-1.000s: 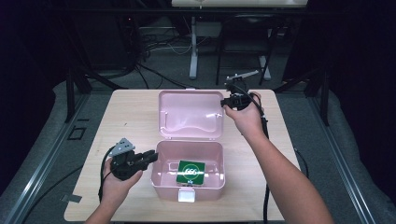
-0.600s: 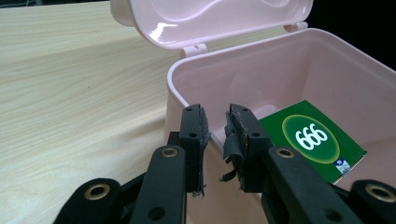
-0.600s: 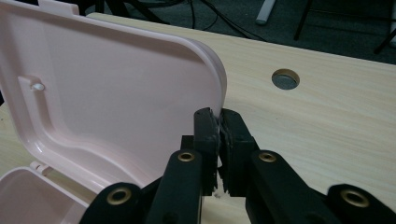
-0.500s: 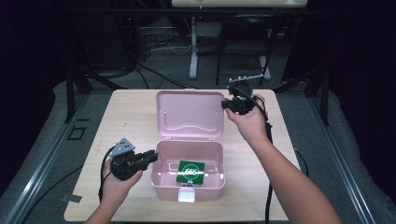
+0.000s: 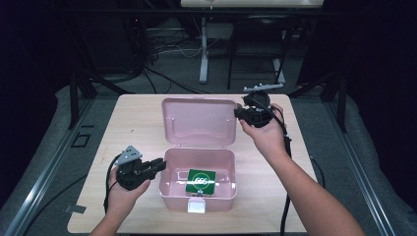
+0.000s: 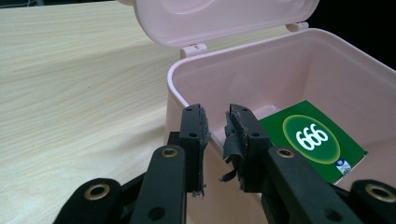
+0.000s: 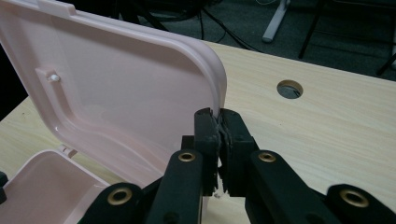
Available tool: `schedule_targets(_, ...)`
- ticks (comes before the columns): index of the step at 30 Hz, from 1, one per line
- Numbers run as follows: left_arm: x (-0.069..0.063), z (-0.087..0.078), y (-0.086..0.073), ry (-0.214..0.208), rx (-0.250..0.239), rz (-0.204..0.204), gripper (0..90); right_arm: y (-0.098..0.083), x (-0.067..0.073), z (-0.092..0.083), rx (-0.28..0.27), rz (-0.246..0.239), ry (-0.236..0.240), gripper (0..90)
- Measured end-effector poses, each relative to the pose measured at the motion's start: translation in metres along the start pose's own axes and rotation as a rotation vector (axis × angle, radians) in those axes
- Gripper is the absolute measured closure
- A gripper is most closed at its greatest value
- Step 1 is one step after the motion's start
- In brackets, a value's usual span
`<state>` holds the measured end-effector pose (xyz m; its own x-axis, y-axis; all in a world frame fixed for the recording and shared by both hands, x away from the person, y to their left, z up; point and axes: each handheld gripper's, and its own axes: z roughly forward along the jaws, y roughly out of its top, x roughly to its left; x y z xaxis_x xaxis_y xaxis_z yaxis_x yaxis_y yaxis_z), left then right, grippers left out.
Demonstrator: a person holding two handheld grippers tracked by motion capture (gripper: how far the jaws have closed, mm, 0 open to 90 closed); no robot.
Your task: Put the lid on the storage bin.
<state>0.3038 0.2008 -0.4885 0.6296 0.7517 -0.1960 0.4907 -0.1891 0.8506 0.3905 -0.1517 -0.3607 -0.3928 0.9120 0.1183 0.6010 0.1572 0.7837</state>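
Left gripper (image 5: pixel 156 166) held at the near-left wall of the pink box (image 5: pixel 169 194), unmoved since a second ago; jaws slightly apart astride the box rim (image 6: pixel 187 70), pads not seen pressing on it. Green packet (image 5: pixel 200 181) lying flat on the box floor, white numerals "666" legible in an oval, small blue mark at one corner readable from the left gripper view (image 6: pixel 312 140) alone. Farther off, right gripper (image 5: pixel 237 112) clamped on the right edge of the open lid (image 5: pixel 199 120); lid raised a little higher than a second ago, hand shifted up and back. Right gripper view: jaws together on the lid's rim (image 7: pixel 218 84), round hole (image 7: pixel 289 88) in the wooden table (image 5: pixel 133 118) beyond.
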Motion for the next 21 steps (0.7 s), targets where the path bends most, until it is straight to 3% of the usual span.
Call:
schedule_targets(13, 0.000, 0.000, 0.000, -0.001, 0.002, 0.002, 76.1, -0.019, 0.009, -0.018, -0.084, -0.050, -0.002, 86.9)
schedule_targets(21, 0.000, 0.000, 0.000, -0.002, 0.002, 0.003, 76.2, -0.032, 0.011, -0.025, -0.143, -0.053, 0.011, 87.1)
